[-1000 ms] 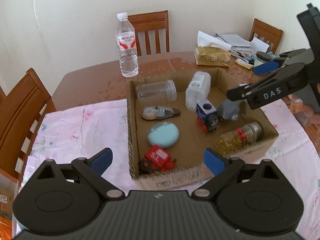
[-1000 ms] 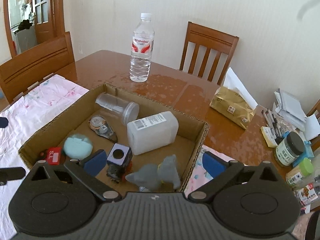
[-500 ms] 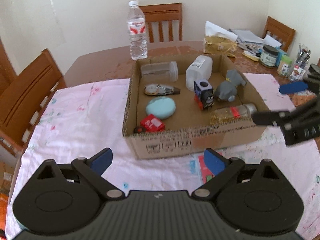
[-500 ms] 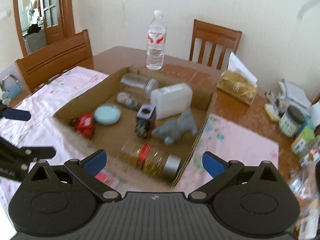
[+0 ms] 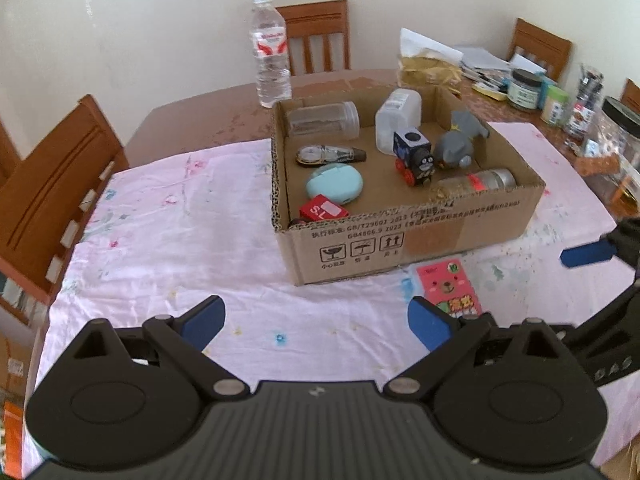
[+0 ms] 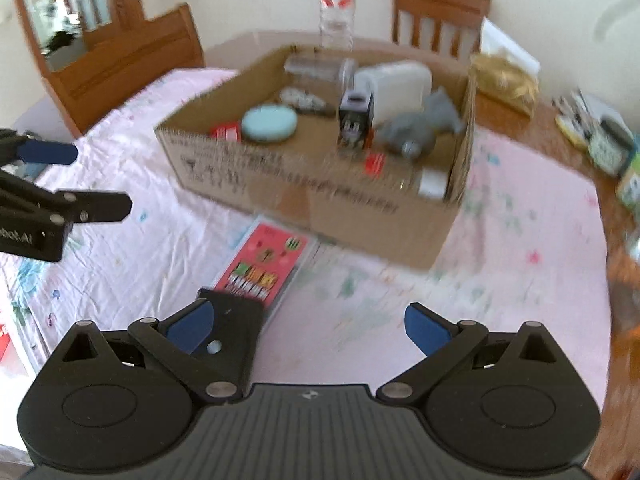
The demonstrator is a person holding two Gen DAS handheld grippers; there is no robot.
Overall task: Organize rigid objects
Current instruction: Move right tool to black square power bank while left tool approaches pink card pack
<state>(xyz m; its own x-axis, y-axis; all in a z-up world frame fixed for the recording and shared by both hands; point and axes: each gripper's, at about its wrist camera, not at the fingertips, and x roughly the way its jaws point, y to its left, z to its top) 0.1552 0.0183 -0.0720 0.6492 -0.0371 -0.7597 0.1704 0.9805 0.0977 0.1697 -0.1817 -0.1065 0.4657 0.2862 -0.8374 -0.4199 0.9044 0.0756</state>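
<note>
A cardboard box [image 5: 416, 240] stands on the pink tablecloth and also shows in the right wrist view [image 6: 320, 204]. It holds a toy train [image 5: 414, 156], a grey toy [image 5: 456, 144], a teal case [image 5: 334, 184], a red item [image 5: 324, 210], a glitter jar [image 5: 476, 182], a clear jar [image 5: 324, 120], a white bottle [image 5: 396, 118] and a tape dispenser [image 5: 330, 155]. A pink card box [image 6: 264, 264] lies on the cloth in front of the box, also in the left wrist view [image 5: 452, 290]. My left gripper [image 5: 316, 320] and right gripper [image 6: 306, 322] are both open and empty, near the table's front.
A water bottle [image 5: 270, 52] stands behind the box. Wooden chairs [image 5: 52, 192] surround the table. Jars and papers [image 5: 524, 88] clutter the far right. A gold pouch [image 5: 428, 70] lies behind the box. A black object [image 6: 236, 336] lies under my right gripper's left finger.
Both grippers have pulled back from over the box toward the table's front edge. The pink card box has come into view. The box contents have not moved.
</note>
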